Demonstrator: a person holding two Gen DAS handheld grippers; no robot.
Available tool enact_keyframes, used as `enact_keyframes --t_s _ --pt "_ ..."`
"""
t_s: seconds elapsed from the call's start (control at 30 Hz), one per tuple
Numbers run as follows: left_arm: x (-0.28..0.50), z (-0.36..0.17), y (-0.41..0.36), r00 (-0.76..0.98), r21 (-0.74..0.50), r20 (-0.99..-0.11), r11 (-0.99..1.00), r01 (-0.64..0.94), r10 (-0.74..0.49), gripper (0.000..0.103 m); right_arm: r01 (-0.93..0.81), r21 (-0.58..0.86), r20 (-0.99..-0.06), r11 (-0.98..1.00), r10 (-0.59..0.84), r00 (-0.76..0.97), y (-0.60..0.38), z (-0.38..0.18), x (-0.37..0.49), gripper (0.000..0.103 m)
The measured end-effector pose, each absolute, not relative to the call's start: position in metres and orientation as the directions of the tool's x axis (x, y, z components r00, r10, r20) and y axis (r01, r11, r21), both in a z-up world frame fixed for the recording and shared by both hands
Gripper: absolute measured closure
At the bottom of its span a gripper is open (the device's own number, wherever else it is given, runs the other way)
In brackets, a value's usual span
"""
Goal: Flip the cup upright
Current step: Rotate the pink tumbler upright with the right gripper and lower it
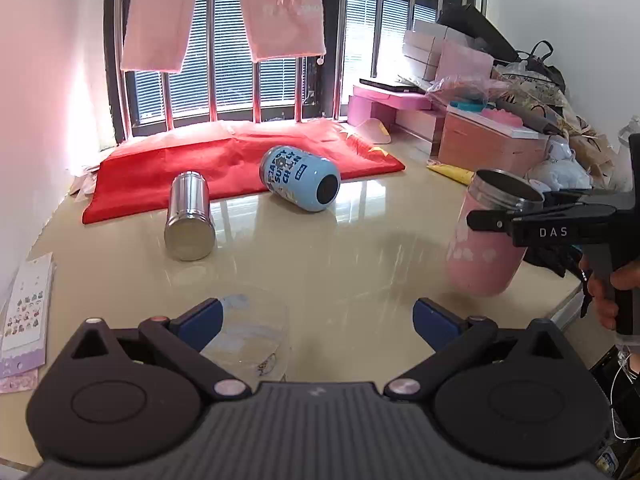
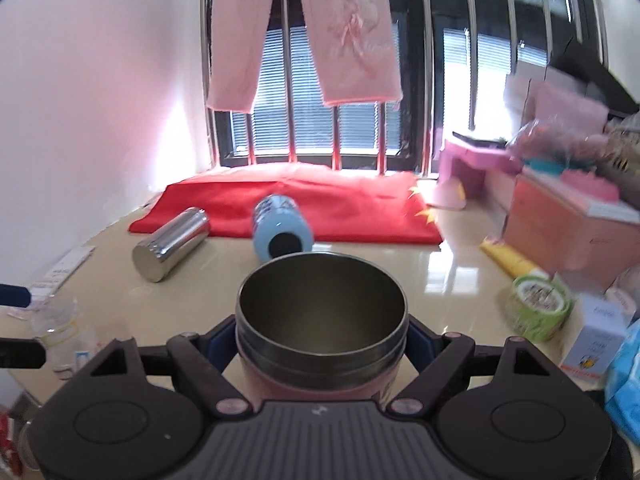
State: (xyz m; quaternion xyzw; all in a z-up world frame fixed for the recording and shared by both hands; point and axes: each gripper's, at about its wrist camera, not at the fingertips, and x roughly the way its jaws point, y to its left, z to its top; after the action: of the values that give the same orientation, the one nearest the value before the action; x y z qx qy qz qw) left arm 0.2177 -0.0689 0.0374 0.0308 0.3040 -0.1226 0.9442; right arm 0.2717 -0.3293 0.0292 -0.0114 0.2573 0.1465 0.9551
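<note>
A pink cup [image 1: 486, 240] with a steel rim stands nearly upright, mouth up, its base at the table; my right gripper [image 1: 504, 216] is shut on its neck. In the right wrist view its open mouth [image 2: 322, 316] fills the space between my right gripper's pads [image 2: 322, 340]. A blue printed cup [image 1: 299, 178] and a steel cup [image 1: 189, 216] lie on their sides further back; both also show in the right wrist view: blue [image 2: 280, 234], steel [image 2: 170, 244]. My left gripper [image 1: 318, 320] is open and empty above a clear glass cup [image 1: 250, 336].
A red cloth [image 1: 240, 160] lies under the window at the back. Pink boxes and bags [image 1: 492, 136] crowd the right side. A green tape roll [image 2: 538, 306] and yellow tube [image 2: 510, 260] lie at right. Sticker sheets [image 1: 26, 308] sit at the left edge.
</note>
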Motion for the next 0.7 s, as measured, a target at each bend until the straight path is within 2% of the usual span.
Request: enact_keyframes --t_s 0.27,0.53,0.6,0.63,0.7 --pt "0.218 0.034 -0.078 0.778 -0.026 -0.592 0.969 0.245 -0.212 0.000 -0.256 -0.018 -0.454 0.966 0.221 0.863 -0.330 0.011 0.278 0.020" --pt "0.215 0.038 -0.079 0.785 -0.018 -0.585 0.970 0.241 -0.205 0.000 -0.244 -0.011 -0.414 0.970 0.218 0.884 -0.334 -0.008 0.275 0.019" --pt "0.214 0.040 -0.078 0.788 -0.017 -0.580 0.970 0.241 -0.206 0.000 -0.246 -0.014 -0.423 0.969 0.217 0.880 -0.334 -0.008 0.276 0.011" --pt "0.214 0.041 -0.078 0.789 -0.017 -0.579 0.971 0.239 -0.204 0.000 -0.245 -0.011 -0.417 0.969 0.218 0.882 -0.334 -0.006 0.276 0.001" --pt "0.210 0.042 -0.078 0.793 -0.022 -0.572 0.970 0.240 -0.209 0.000 -0.245 -0.001 -0.378 0.970 0.226 0.898 -0.335 0.000 0.270 0.000"
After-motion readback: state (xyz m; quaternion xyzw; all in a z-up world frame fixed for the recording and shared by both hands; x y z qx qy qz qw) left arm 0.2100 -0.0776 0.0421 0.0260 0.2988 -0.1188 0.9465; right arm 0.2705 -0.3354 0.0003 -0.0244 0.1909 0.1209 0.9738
